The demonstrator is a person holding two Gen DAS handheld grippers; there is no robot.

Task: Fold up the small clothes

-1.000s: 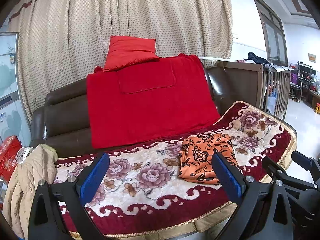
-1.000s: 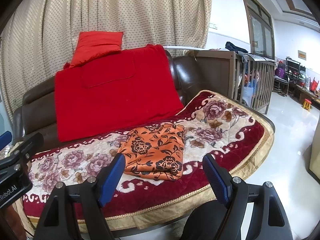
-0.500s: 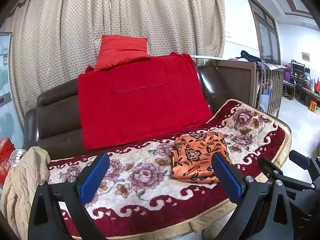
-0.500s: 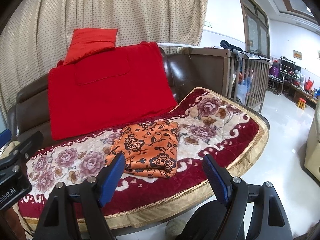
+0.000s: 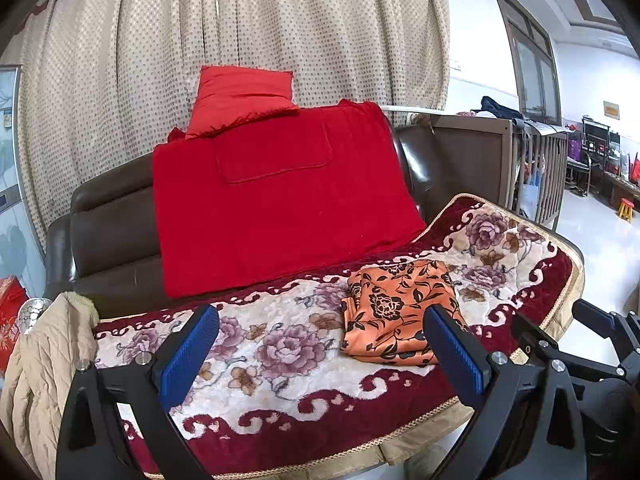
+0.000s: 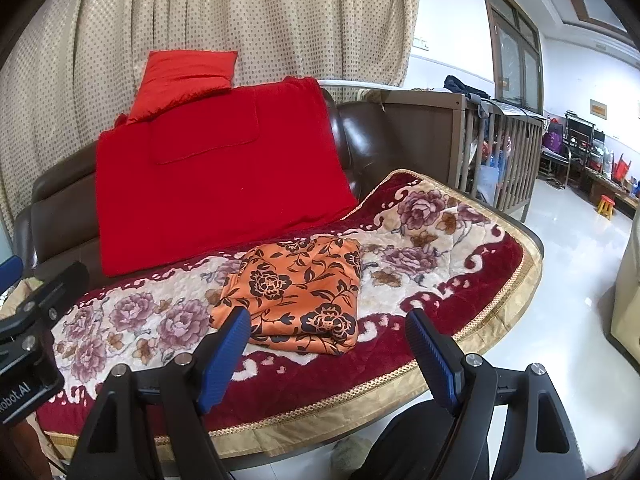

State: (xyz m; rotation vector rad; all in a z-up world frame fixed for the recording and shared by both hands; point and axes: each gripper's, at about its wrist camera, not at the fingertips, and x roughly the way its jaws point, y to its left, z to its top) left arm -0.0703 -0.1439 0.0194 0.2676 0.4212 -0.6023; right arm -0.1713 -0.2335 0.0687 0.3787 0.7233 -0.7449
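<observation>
Orange garment [image 6: 294, 292] w/ black flower print lies folded into a flat rectangle on the floral blanket [image 6: 132, 320] that covers the sofa [image 6: 60, 216] seat. It sits toward the right half of the seat, a bit back from the front edge, nothing touching it. In the left wrist view the same garment [image 5: 400, 312] shows at right of centre, partly behind the right blue pad.

Left gripper [image 5: 320, 352]: jaws wide apart, nothing between them, held off the front edge of the seat, pointing at the blanket [image 5: 280, 344]. Right gripper [image 6: 328, 352]: jaws also wide, empty, aimed roughly at the garment but apart from it, in front of the sofa edge. Each gripper's body shows at the edge of the other's view, so they're side by side.

Behind: red throw [image 6: 216, 168] draped over the brown sofa back, red cushion [image 6: 180, 76] leaning on top of it against the dotted beige curtain [image 6: 280, 20]. Beige quilted jacket [image 5: 44, 368] hangs over the sofa arm at far left in the left wrist view. Wooden crib [image 6: 480, 148] stands to the right of the sofa; small red stool [image 6: 606, 206] on the shiny floor further back.
</observation>
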